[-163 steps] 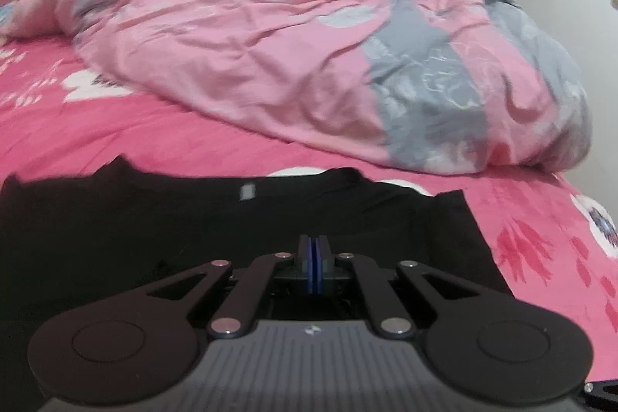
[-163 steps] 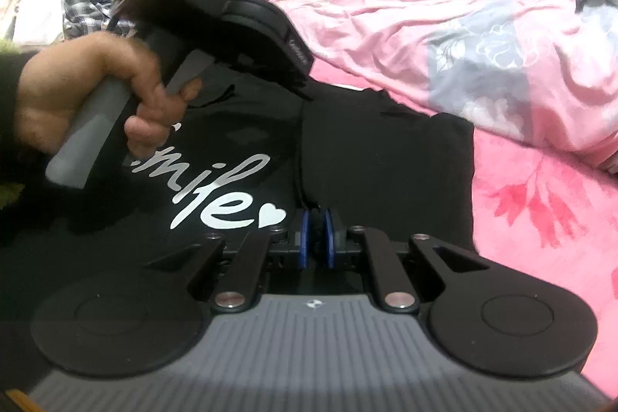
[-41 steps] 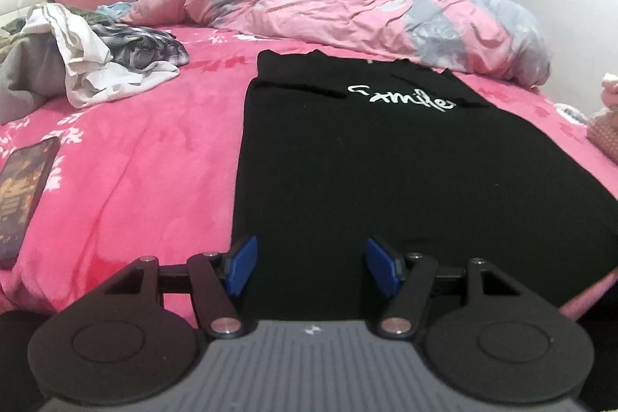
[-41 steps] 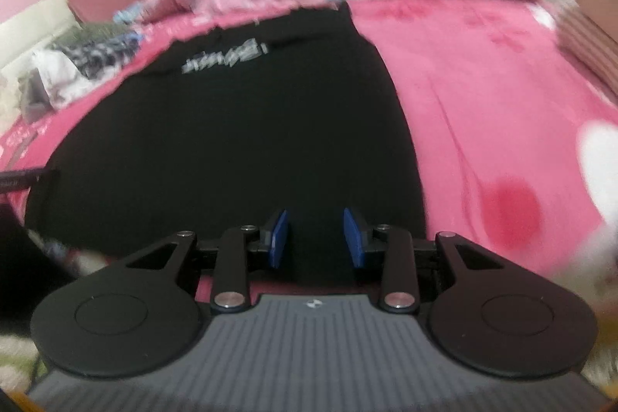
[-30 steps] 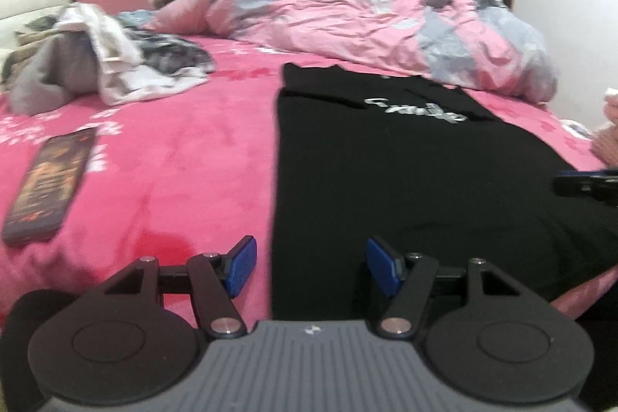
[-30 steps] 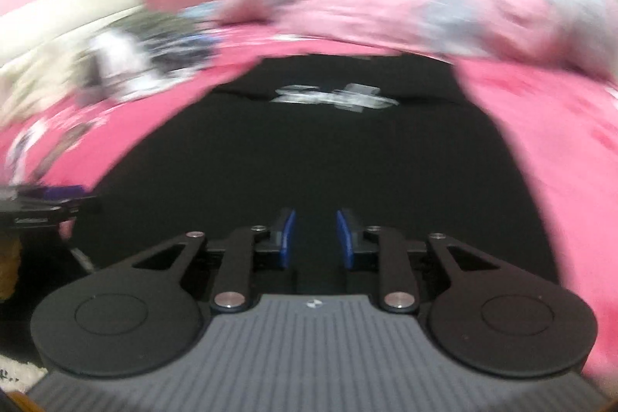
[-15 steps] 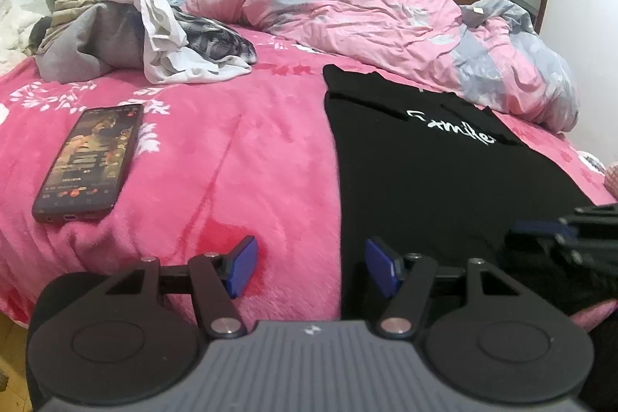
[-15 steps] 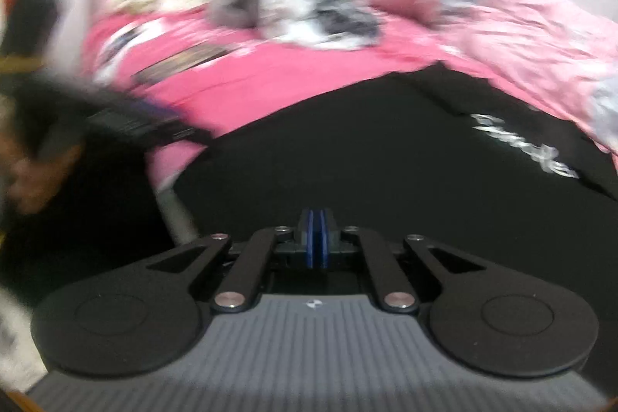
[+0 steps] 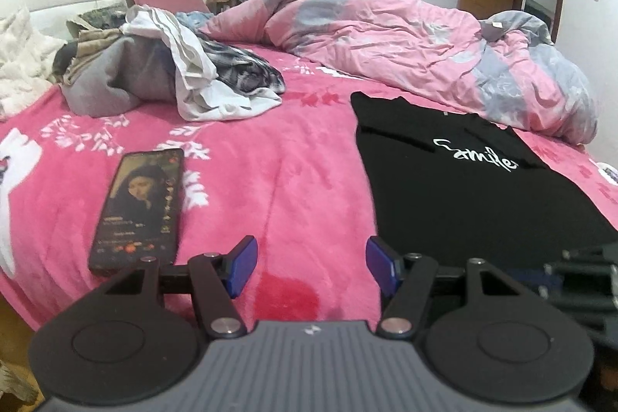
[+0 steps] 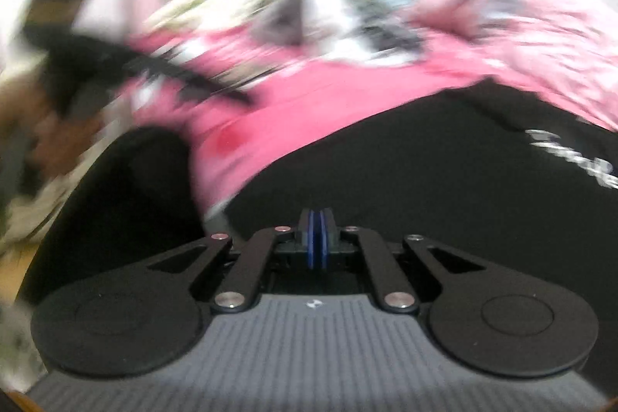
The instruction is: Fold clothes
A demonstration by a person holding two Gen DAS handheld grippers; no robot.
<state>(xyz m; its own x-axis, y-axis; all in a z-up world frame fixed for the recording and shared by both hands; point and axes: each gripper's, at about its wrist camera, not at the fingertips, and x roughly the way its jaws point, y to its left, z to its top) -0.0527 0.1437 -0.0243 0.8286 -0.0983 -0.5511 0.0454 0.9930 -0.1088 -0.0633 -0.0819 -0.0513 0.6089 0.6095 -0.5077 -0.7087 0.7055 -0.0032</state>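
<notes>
A black T-shirt with white lettering lies flat on the pink blanket, sleeves folded in and hem toward me. My left gripper is open over the blanket, just left of the shirt's near left corner, with only blanket between its blue pads. In the blurred right wrist view, the right gripper has its pads pressed together at the near hem of the T-shirt. The right gripper's dark body shows at the far right of the left wrist view.
A phone with its screen lit lies on the blanket to the left. Behind it is a heap of loose clothes. A bunched pink and grey duvet fills the back of the bed. The bed's edge runs close below the grippers.
The right gripper's jaws have closed at the shirt's hem and its view has swung left. The left gripper has shifted left off the shirt, bringing the phone into view.
</notes>
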